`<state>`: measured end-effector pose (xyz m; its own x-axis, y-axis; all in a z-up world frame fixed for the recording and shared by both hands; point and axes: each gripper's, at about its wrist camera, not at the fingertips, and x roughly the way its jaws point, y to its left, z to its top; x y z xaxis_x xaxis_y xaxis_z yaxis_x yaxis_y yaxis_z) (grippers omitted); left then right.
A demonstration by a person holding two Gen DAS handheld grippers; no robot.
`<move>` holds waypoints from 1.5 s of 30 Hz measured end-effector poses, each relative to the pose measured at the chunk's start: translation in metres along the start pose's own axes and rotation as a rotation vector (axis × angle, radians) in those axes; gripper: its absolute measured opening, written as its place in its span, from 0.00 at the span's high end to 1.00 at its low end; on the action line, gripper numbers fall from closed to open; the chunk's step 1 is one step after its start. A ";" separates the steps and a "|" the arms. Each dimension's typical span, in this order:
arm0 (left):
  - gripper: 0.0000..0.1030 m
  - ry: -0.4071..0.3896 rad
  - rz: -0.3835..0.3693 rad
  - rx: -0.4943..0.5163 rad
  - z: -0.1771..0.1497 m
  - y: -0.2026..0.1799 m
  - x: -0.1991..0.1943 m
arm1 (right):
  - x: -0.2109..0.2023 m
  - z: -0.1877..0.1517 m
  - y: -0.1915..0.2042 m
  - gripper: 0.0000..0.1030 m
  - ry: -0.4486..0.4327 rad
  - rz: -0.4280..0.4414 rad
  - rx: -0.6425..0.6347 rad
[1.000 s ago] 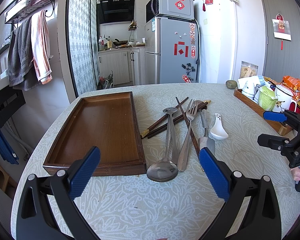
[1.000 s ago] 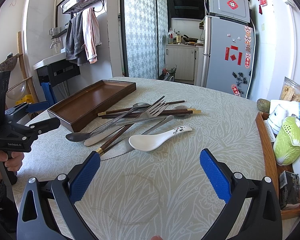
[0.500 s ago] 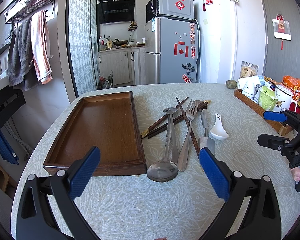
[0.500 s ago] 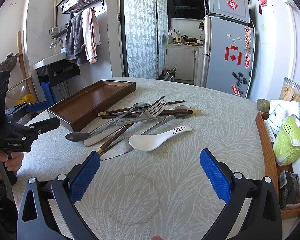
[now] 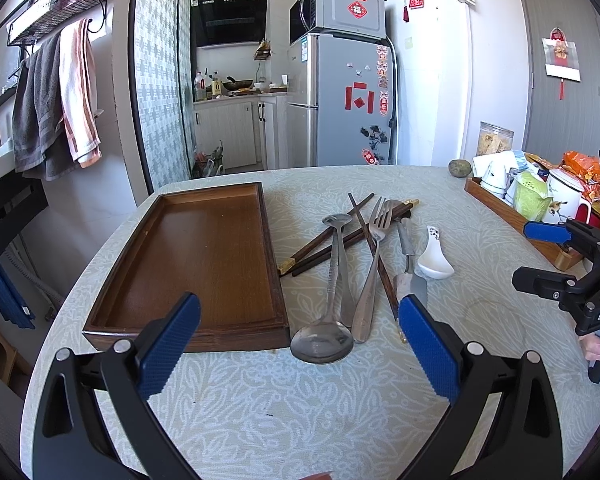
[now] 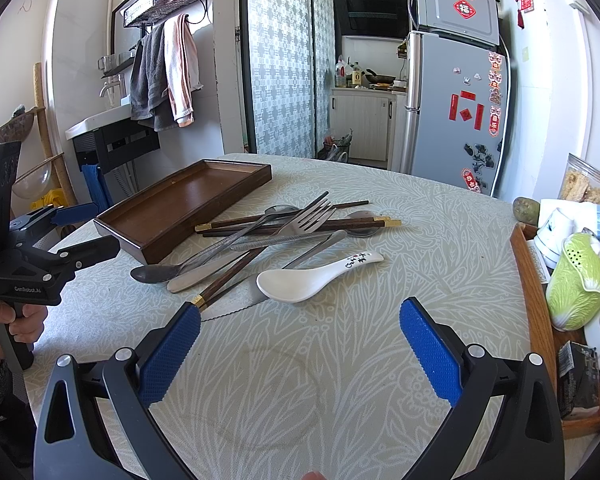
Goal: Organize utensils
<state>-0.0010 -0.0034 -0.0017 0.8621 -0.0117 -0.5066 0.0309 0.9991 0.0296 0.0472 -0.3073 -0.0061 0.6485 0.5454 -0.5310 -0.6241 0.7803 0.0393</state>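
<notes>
An empty brown wooden tray (image 5: 204, 256) (image 6: 180, 204) lies on the round table. To its right is a crossed pile of utensils: a large steel spoon (image 5: 324, 340) (image 6: 156, 272), a fork (image 5: 374, 264) (image 6: 300, 220), dark chopsticks (image 5: 340, 236) (image 6: 300, 224), a serrated knife (image 5: 410, 272) (image 6: 236, 302) and a white ceramic spoon (image 5: 434, 260) (image 6: 300, 284). My left gripper (image 5: 298, 344) is open and empty, just short of the steel spoon's bowl. My right gripper (image 6: 300, 344) is open and empty, just short of the white spoon.
A second wooden tray (image 5: 500, 208) (image 6: 534, 304) at the table's right edge holds a green cabbage-shaped pot (image 6: 580, 280), cups and snack packs. A jar (image 6: 582, 178) and a stone (image 6: 526, 210) stand behind it. Each gripper shows in the other's view (image 5: 572, 264) (image 6: 48, 256).
</notes>
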 end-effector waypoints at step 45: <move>0.16 0.183 -0.372 0.277 0.033 -0.071 0.038 | 0.024 0.028 -0.072 0.32 0.183 0.140 0.307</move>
<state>0.0469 -0.0762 0.0055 0.6649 -0.3333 -0.6684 0.4746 0.8796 0.0335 0.1194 -0.3422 0.0019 0.4601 0.6112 -0.6441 -0.5237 0.7726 0.3590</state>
